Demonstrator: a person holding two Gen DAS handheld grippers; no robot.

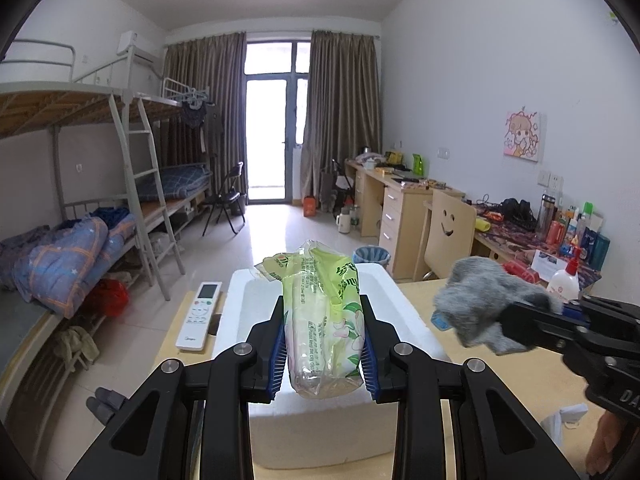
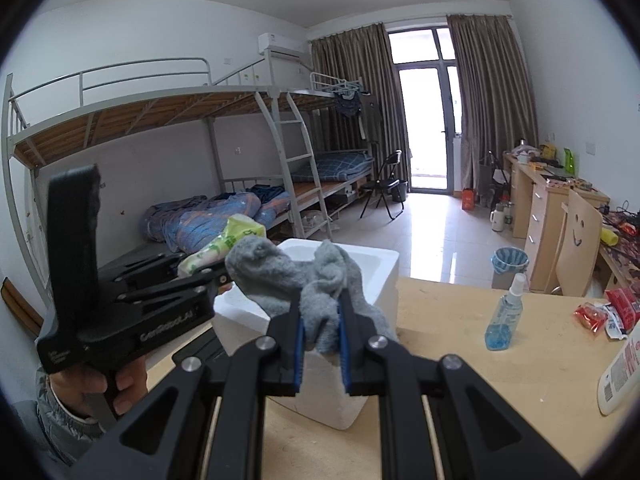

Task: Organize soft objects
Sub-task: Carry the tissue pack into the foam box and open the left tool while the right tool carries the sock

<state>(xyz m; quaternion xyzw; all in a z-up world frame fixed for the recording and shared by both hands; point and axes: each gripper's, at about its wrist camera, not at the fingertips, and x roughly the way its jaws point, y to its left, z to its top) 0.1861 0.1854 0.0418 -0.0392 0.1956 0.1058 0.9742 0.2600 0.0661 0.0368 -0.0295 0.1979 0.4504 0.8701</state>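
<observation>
My black fingers [image 1: 280, 332] have blue pads. The tissue pack [image 1: 320, 320] is green with white flowers, the sock [image 2: 316, 292] fuzzy grey, the foam box [image 1: 320, 428] white, the desk [image 2: 460, 360] pale wood.

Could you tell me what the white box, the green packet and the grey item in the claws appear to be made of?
White box: likely foam, with matte, thick, grainy walls.
Green packet: thin glossy plastic film, crinkled and see-through at the ends, apparently holding tissues.
Grey item: fuzzy knit fabric, limp and bunched, possibly a sock.

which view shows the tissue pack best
The left wrist view: the tissue pack fills the centre, clamped in the left gripper. The right wrist view shows only one end behind the grey cloth.
</observation>
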